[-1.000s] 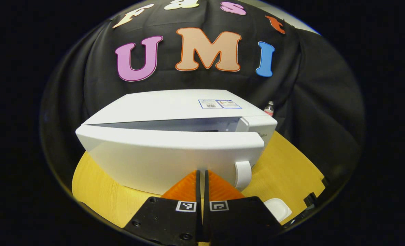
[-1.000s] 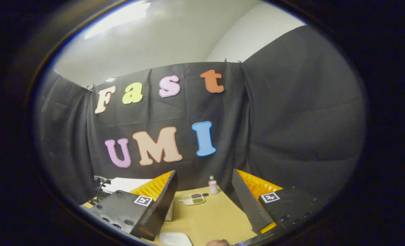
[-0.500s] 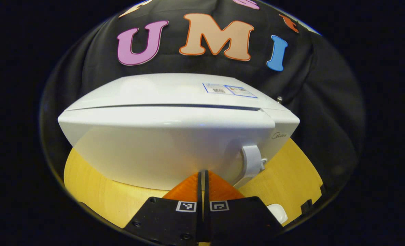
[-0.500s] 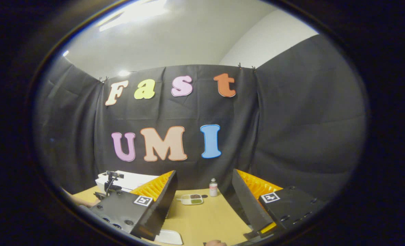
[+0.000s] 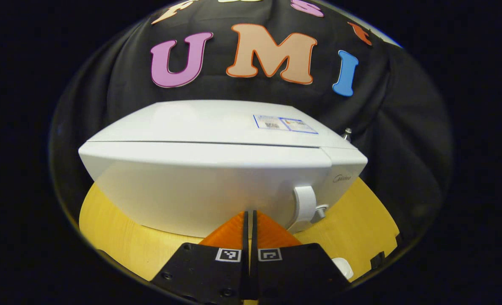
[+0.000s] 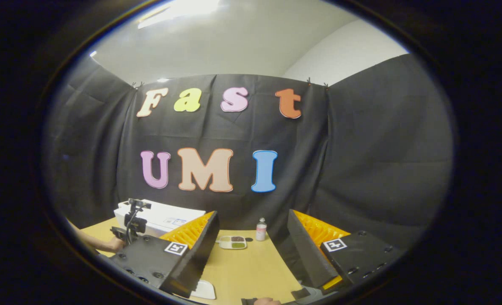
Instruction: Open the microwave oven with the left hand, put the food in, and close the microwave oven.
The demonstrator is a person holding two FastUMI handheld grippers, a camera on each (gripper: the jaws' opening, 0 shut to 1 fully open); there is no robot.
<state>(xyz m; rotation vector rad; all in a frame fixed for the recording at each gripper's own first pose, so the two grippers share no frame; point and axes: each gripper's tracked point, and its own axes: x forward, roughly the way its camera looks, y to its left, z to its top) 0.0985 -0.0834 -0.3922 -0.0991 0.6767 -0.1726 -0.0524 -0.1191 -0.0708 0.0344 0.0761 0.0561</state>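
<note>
The microwave oven (image 5: 217, 169) door, ajar a second ago, now sits flush; the pinched-together left gripper (image 5: 249, 220) presses it, right gripper (image 6: 251, 237) gaping, task nearly complete.

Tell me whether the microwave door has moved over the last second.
Yes. The microwave door has swung shut: the wide gap along the oven's top panel a second ago is now a thin seam. The left gripper, closed, points at the door.
</note>
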